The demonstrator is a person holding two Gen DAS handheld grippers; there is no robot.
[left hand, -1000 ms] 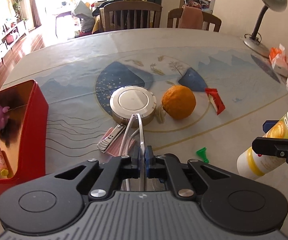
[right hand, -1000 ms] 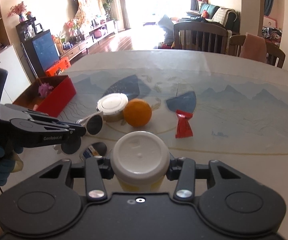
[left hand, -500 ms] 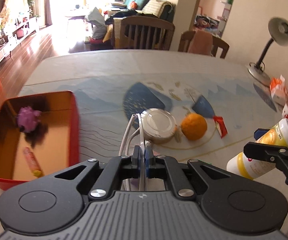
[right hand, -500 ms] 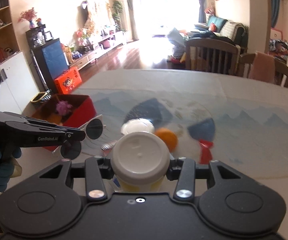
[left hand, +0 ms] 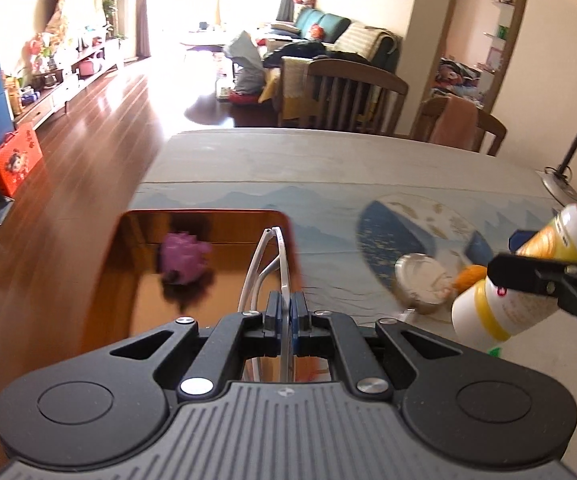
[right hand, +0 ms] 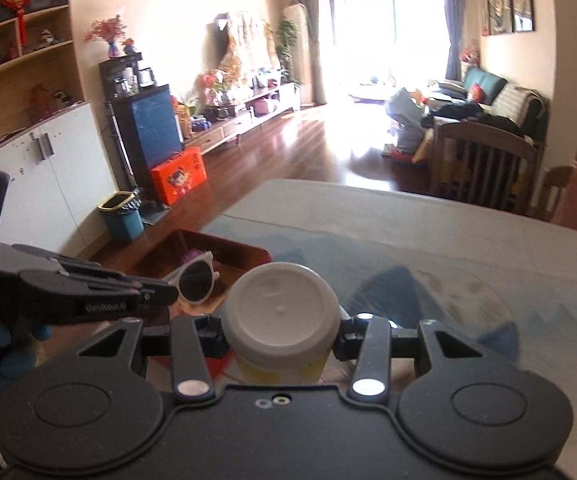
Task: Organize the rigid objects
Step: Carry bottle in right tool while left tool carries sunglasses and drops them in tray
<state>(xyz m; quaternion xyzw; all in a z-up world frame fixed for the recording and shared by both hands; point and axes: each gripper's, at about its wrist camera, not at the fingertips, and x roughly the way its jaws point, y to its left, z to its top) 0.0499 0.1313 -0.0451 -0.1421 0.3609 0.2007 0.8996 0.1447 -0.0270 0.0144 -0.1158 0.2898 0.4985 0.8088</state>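
My left gripper (left hand: pixel 286 309) is shut on the thin frame of white sunglasses (left hand: pixel 275 258), held edge-on above the near right corner of the red box (left hand: pixel 200 212). In the right wrist view the left gripper (right hand: pixel 148 298) comes in from the left with the dark-lensed sunglasses (right hand: pixel 197 278) over the red box (right hand: pixel 248 250). My right gripper (right hand: pixel 282 330) is shut on a yellow and white bottle (right hand: pixel 282 312), lid facing the camera. In the left wrist view the bottle (left hand: pixel 484 312) hangs tilted in the right gripper (left hand: pixel 528 254) at the right.
A purple spiky toy (left hand: pixel 184 258) lies inside the box. A round tin (left hand: pixel 420 280) and an orange (left hand: pixel 470 276) sit on the patterned tablecloth. A desk lamp (left hand: pixel 568 160) stands at the far right, chairs (left hand: pixel 348 92) beyond. The table's left edge drops to the floor.
Both hands have swung left and risen, each keeping its load. The red box has come from the left edge to directly under the sunglasses; tin and orange have slid right.
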